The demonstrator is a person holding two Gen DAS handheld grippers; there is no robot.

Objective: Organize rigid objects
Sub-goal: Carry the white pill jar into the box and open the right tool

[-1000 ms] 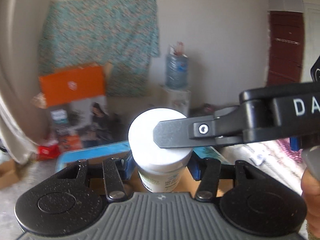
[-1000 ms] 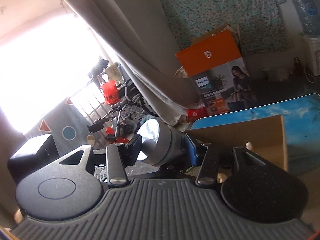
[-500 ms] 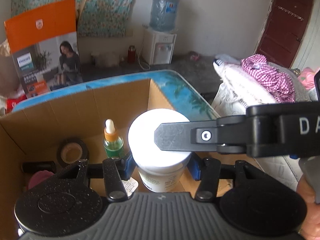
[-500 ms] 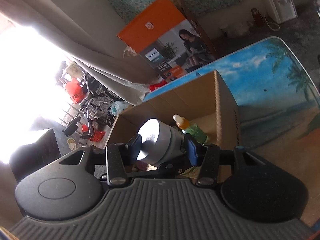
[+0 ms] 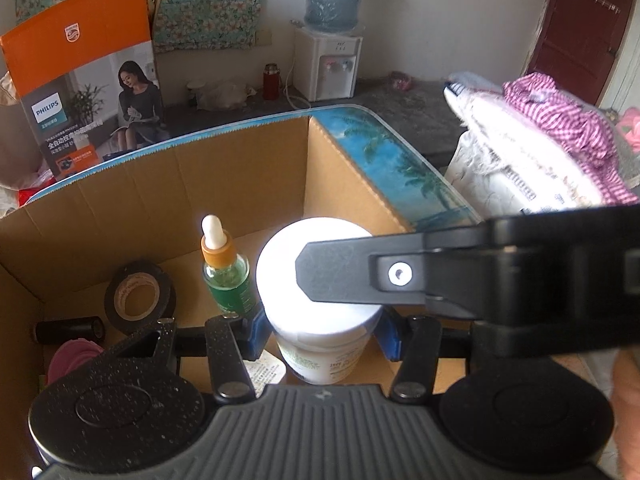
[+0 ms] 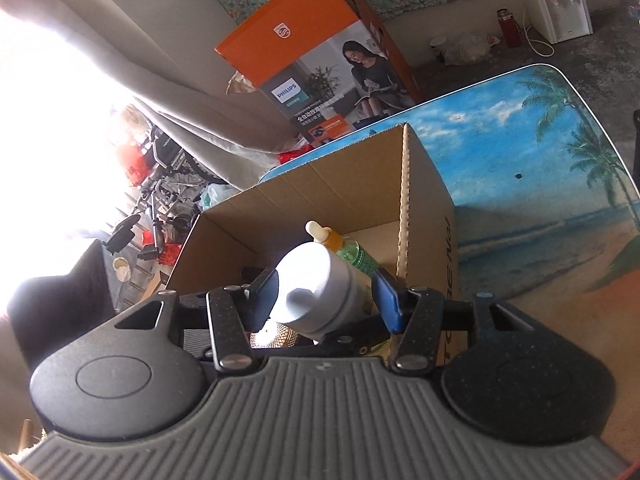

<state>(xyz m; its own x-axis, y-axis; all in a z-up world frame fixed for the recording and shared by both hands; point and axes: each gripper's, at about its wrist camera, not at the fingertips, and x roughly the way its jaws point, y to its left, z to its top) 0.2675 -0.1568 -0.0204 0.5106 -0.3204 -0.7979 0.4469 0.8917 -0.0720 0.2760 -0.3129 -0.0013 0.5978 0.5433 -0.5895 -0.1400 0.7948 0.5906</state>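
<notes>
- The left claw (image 5: 322, 334) is clamped on a white jar (image 5: 320, 300), held upright inside the cardboard box (image 5: 240, 184).
- The right claw (image 6: 326, 294) is opening around the jar's lid.
- A dropper bottle (image 5: 226, 276) and tape roll (image 5: 140, 296) are seen beside it.
- The box is set on the bench (image 6: 540, 168).

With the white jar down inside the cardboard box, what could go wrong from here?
1. The white jar sits close beside the dropper bottle; setting it down could tip the bottle.
2. The right hand-held gripper is opening around the jar's lid, so only the left hand-held gripper clamps it; the jar may twist.
3. The cardboard box wall could snag a withdrawing gripper.
</notes>
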